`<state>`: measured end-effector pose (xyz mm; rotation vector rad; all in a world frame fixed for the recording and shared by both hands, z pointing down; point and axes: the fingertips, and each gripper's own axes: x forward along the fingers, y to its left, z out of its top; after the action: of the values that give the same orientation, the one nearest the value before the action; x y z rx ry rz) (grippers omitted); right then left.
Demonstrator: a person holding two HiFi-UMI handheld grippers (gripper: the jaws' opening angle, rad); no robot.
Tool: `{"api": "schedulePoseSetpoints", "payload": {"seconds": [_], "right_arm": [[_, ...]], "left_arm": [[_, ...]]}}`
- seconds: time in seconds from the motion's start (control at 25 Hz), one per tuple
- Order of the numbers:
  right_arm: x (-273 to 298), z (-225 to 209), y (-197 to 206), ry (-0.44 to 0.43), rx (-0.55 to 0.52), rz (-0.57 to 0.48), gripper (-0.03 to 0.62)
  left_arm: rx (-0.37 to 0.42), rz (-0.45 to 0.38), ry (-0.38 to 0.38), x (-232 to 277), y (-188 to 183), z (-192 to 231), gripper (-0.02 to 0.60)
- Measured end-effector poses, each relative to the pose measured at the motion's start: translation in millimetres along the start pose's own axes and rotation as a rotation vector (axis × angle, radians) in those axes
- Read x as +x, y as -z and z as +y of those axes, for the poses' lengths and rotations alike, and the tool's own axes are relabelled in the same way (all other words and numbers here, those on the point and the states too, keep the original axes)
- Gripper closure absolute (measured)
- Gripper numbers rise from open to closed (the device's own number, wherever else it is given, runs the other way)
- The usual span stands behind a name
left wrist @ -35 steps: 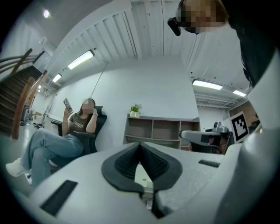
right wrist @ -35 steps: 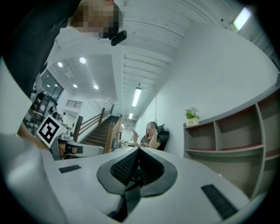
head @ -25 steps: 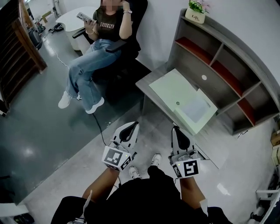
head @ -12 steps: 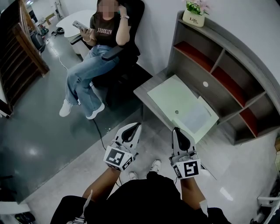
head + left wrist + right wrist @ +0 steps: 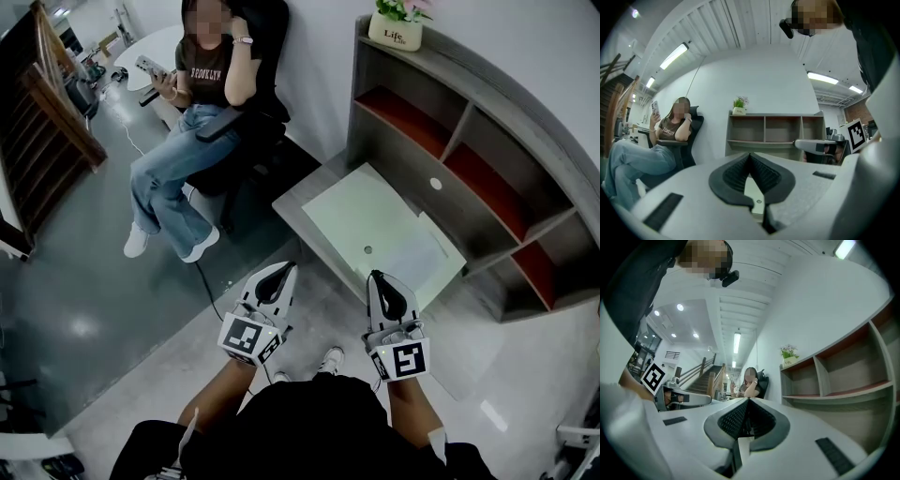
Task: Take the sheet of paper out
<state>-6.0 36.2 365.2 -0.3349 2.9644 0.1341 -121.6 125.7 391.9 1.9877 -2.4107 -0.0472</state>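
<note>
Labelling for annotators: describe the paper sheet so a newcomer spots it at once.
Find the grey desk with the cubby shelf against the white wall. A pale green mat covers its top; the sheet lies on the mat's lower-right end in the head view, whiter than the mat and slightly skewed.

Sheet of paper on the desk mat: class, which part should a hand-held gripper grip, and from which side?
Probably its near edge, at the front of the desk, coming in low from the open floor side. The sheet of paper lies flat on the green mat, and the shelf unit walls off the far side.
</note>
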Motion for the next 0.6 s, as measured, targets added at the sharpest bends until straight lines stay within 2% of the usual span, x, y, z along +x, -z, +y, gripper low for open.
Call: {"api": "schedulePoseSetpoints", "payload": {"seconds": [0.32, 0.6], "right_arm": [[-4.3, -37.1, 5.6, 0.023, 0.017, -0.011, 0.572], [7.6, -59.2, 2.0, 0.064, 0.029, -0.037, 0.572]], "left_arm": [[-0.004, 0.012, 0.018, 34.7, 5.3, -12.8, 0.575], [-0.009, -0.006, 0.052, 64.0, 1.4, -6.1, 0.575]]}}
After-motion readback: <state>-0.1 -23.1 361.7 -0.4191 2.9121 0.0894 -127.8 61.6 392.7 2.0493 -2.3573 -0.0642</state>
